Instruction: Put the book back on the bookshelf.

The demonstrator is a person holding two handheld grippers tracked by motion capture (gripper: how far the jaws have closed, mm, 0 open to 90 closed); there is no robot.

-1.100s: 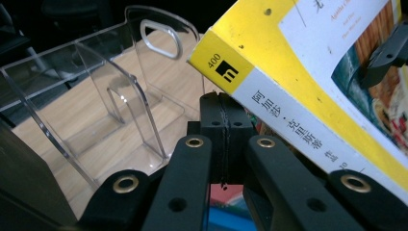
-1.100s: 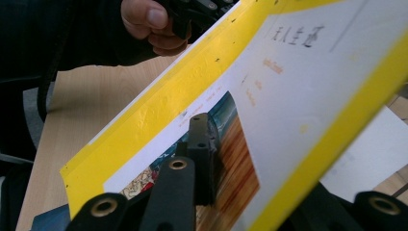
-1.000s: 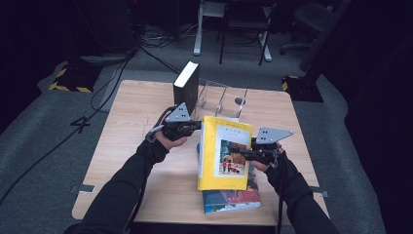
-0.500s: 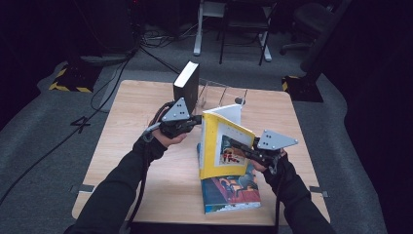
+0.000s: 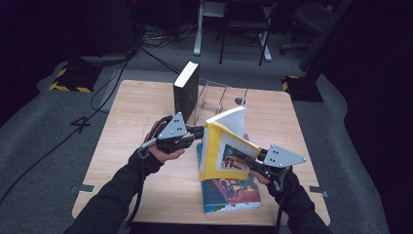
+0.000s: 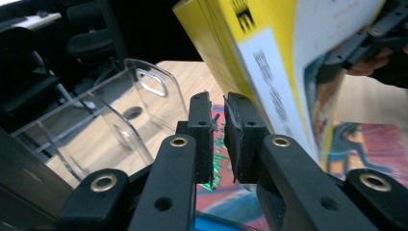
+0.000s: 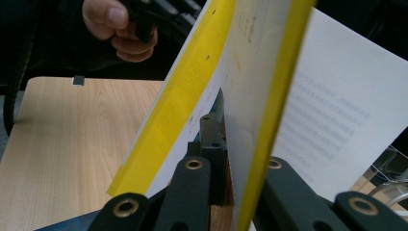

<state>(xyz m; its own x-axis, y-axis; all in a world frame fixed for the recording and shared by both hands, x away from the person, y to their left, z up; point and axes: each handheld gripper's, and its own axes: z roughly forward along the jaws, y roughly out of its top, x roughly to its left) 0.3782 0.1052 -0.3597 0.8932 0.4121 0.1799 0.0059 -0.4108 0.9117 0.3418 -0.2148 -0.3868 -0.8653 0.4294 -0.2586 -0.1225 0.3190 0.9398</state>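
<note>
glossy paper book [image 5: 225, 156], wooden table [image 5: 131, 126] (matt)

We see the bench [image 5: 126, 146] lit bright from overhead, the room around it nearly black. Short soft shadows. High view soft, low detail. Yellow book [image 6: 269, 62] blurred up close in both tool views; mild glare on the clear rack [image 6: 120, 110].

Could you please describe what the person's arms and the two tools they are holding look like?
Both arms wear dark long sleeves. Each hand grips a black tool: the left tool and the right tool each carry a grey three-cornered plate with small holes on top. Up close, the jaws are black blocky pads on black arms set with brass-coloured rivets. A dark cable trails along the left forearm.
</note>
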